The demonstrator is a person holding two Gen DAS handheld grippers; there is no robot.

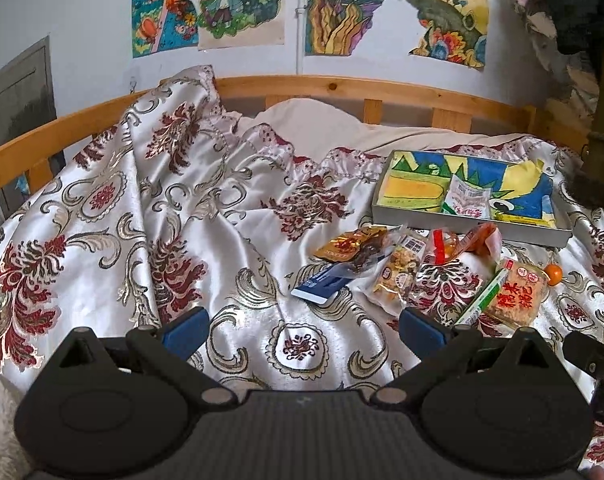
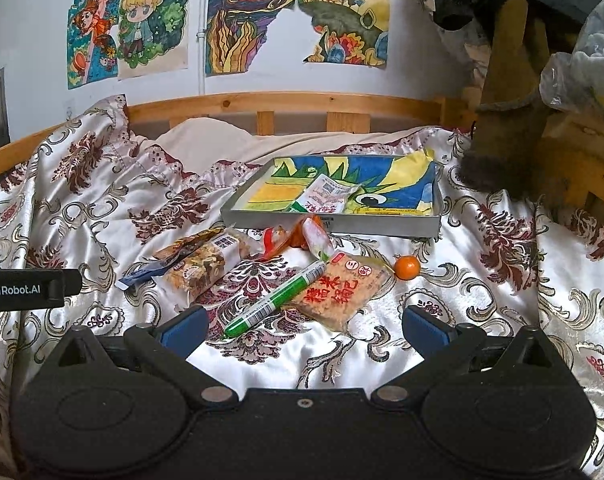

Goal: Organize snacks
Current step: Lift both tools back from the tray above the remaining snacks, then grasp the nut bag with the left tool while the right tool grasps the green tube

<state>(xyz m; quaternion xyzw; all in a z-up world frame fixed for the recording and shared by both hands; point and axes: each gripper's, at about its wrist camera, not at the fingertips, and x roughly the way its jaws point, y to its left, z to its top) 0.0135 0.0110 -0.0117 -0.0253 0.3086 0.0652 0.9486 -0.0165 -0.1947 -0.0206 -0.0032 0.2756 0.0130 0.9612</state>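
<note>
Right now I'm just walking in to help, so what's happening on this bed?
A person holds two grippers over a patterned bedspread, sorting snacks. Both the left gripper and right gripper are open and empty. One white packet lies in the grey tray; the green tube, rice cracker pack, small orange and others wait outside.

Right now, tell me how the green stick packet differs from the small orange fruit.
The green stick packet is long, thin and wrapped in printed plastic; the small orange fruit is round and unwrapped. The packet leans against the rice-cake packet; the fruit lies just off its far corner. Both rest on the bedspread, outside the tray.
</note>
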